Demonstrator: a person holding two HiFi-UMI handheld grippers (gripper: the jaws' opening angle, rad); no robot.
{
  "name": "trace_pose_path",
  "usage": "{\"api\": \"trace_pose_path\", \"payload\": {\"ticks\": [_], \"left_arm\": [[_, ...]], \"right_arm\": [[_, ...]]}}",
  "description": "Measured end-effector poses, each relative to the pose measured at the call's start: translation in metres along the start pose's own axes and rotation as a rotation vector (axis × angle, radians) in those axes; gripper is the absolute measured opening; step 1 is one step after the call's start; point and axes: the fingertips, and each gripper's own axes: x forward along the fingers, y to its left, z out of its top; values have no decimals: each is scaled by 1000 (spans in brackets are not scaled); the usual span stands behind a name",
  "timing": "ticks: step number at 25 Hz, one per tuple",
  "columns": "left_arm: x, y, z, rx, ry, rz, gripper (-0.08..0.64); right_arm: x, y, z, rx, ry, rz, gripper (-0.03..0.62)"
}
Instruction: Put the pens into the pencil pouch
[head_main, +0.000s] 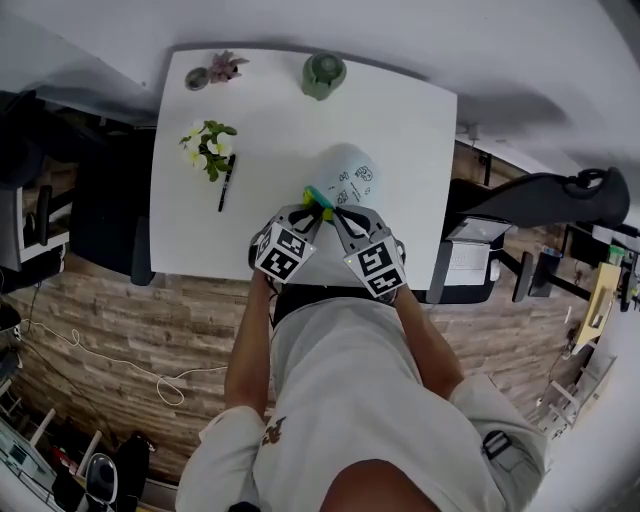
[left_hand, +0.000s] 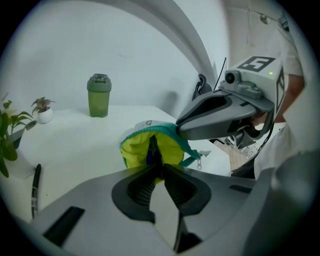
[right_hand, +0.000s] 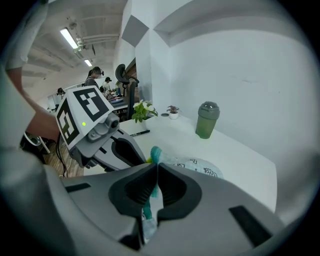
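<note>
A white printed pouch (head_main: 348, 177) with a teal zip and a yellow lining (left_hand: 172, 150) lies on the white table (head_main: 270, 130), its mouth toward me. My left gripper (left_hand: 159, 172) is shut on a dark pen (left_hand: 151, 149) whose far end sits inside the open mouth. My right gripper (right_hand: 155, 167) is shut on the pouch's teal rim (right_hand: 154, 152) and holds that side up. In the head view both grippers meet at the pouch's near end, left (head_main: 312, 212) and right (head_main: 338, 213). A second black pen (head_main: 226, 183) lies on the table to the left.
A white-flowered plant (head_main: 208, 148) stands beside the loose pen. A green lidded bottle (head_main: 323, 75) and a small potted plant (head_main: 205, 72) stand at the table's far edge. A black chair (head_main: 560, 195) is off to the right.
</note>
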Motion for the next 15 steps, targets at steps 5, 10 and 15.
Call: {"api": "trace_pose_path", "payload": {"ticks": [5, 10, 15], "left_arm": [[11, 2, 6, 5, -17, -16, 49], [13, 9, 4, -15, -42, 24, 59], [1, 17, 1, -40, -75, 54, 141]], "right_arm": [[2, 2, -2, 8, 4, 1, 11], [7, 3, -2, 14, 7, 6, 11], [11, 5, 4, 5, 3, 8, 11]]}}
